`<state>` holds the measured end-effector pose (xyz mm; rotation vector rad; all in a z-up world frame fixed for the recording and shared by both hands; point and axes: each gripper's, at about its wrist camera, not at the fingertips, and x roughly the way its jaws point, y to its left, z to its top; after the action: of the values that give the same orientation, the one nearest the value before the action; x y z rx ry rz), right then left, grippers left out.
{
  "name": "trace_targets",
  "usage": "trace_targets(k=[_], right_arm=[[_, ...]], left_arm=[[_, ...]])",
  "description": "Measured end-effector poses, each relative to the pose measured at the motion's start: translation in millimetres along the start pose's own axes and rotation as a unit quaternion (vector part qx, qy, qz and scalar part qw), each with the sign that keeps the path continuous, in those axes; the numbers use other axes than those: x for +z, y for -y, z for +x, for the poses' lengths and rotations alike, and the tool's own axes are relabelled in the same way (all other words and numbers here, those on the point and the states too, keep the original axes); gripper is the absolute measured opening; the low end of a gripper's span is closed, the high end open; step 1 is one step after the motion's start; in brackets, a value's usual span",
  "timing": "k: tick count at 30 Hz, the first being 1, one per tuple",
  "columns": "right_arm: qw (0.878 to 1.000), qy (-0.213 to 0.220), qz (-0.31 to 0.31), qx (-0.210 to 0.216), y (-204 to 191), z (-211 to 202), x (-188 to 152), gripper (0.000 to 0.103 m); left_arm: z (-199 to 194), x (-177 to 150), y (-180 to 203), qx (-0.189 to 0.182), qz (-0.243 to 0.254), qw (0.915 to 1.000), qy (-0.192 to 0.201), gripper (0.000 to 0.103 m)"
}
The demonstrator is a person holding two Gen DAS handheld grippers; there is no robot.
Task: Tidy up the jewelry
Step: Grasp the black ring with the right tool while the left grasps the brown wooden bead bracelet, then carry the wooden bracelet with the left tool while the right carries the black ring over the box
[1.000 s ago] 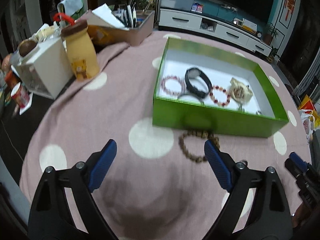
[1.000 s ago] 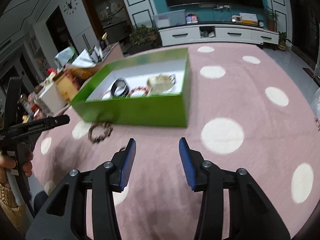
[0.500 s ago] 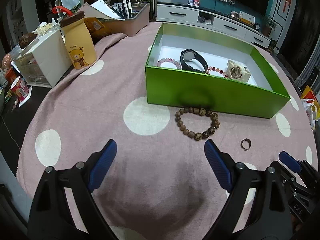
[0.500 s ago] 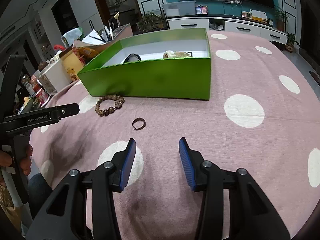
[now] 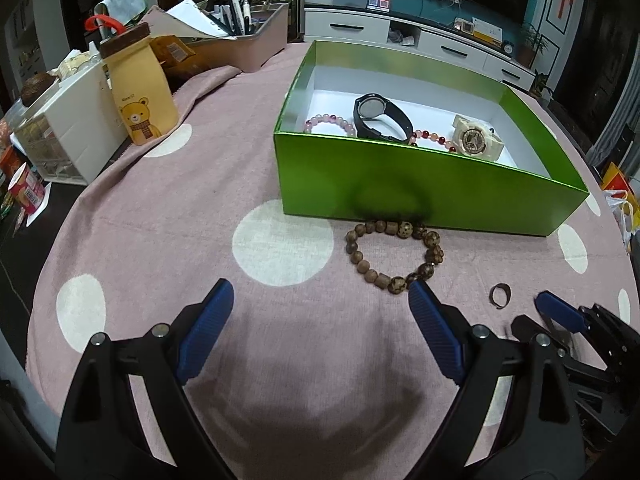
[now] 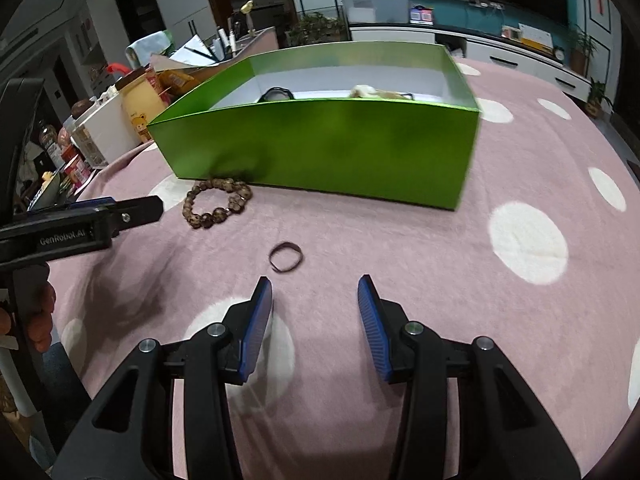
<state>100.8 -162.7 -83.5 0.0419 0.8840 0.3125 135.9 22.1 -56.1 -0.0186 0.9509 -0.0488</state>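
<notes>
Left-wrist view, far left: white drawer unit [image 5: 76, 136] at the table edge; beside it a yellow bear bottle [image 5: 138, 88] with a brown lid; behind, a pink desk organiser [image 5: 244, 46] holding pens and papers; all stand on or beside the pink polka-dot cloth [image 5: 160, 216].

Left gripper [image 5: 318, 330]: jaws wide apart, nothing between the pads; it hangs above bare cloth, its right-hand pad close to the near beads of the wooden bead bracelet [image 5: 394, 252] (contact not resolvable); the bracelet lies flat on the cloth, touching or just short of the front wall of the green box [image 5: 400, 184].

Inside the box, left to right: pink bead bracelet [image 5: 330, 122]; black watch [image 5: 380, 116]; red bead bracelet [image 5: 434, 138]; cream watch [image 5: 476, 142].

Right of the wooden bracelet, apart from it, a small dark ring [image 5: 500, 295] lies on the cloth.

Right gripper [image 6: 315, 322]: jaws partly apart, empty; the ring [image 6: 285, 256] lies just ahead of its left pad, outside the gap, untouched.

A hand [image 6: 38, 316] grips the left tool's handle at the right-wrist view's left edge.
</notes>
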Motion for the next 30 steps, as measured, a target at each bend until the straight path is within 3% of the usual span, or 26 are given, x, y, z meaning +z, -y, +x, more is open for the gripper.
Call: trace_targets(k=[5,11,13,16,20,23,28,30], right_arm=[[0.999,-0.004,-0.034,0.002,-16,12,10,0.044],[0.998,-0.012,-0.053,-0.012,-22,18,15,0.022],[0.998,-0.014,-0.059,-0.016,-23,20,16,0.021],[0.998,-0.013,-0.057,-0.017,-22,19,16,0.020],[0.999,0.002,-0.037,-0.008,-13,11,14,0.020],[0.999,0.017,-0.029,-0.008,-7,1,13,0.020],[0.999,0.034,-0.016,-0.008,0,-14,12,0.020],[0.999,0.040,-0.011,-0.008,3,-18,10,0.020]], left_arm=[[7,5,2,-0.003,0.008,1.0000,0.002,0.088],[16,11,11,-0.002,0.025,0.9997,0.004,0.082],[20,12,15,-0.002,0.032,0.9995,0.003,0.078],[27,14,21,0.000,0.043,0.9991,0.002,0.068],[37,14,22,-0.006,0.047,0.9988,-0.012,0.048],[39,12,22,-0.010,0.050,0.9987,-0.003,0.045],[41,13,28,-0.024,0.057,0.9981,-0.002,0.029],[40,14,31,-0.026,0.058,0.9980,-0.003,0.017]])
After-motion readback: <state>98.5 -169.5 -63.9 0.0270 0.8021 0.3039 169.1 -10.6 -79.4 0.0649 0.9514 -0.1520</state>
